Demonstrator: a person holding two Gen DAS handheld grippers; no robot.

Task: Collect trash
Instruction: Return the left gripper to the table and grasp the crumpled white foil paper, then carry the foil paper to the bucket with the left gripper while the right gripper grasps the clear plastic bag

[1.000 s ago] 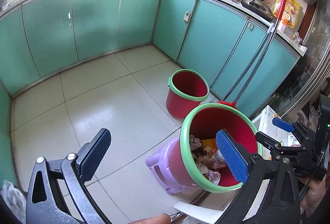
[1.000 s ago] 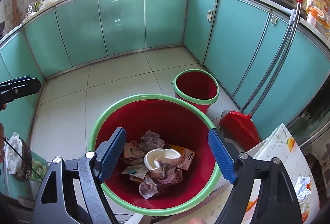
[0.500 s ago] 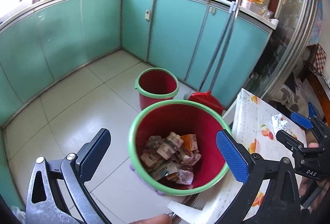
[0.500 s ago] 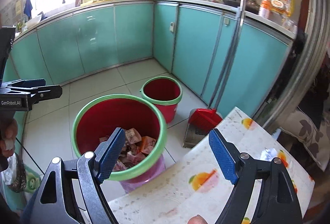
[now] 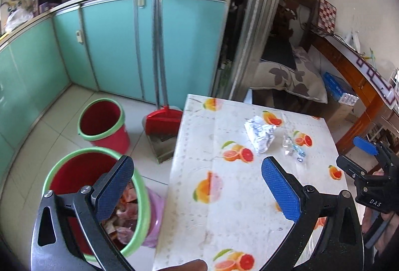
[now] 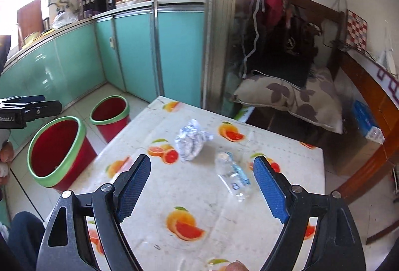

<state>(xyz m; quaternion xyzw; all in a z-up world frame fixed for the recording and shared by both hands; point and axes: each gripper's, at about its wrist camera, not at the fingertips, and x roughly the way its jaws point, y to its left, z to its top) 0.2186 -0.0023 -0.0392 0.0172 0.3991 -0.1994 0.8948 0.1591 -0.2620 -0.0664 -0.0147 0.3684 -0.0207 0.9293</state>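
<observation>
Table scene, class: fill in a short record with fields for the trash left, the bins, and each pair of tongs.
trash on table: crumpled wrapper; crushed clear plastic bottle
table: fruit-print cloth
near bin: red, green rim, holds trash
far bin: red, green rim, no contents visible
left tongs: open, holding nothing
right tongs: open, holding nothing, facing the bottle

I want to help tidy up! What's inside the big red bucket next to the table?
The big red bucket holds crumpled wrappers. The left hand-held gripper covers part, and the bottom stays hidden.
</observation>
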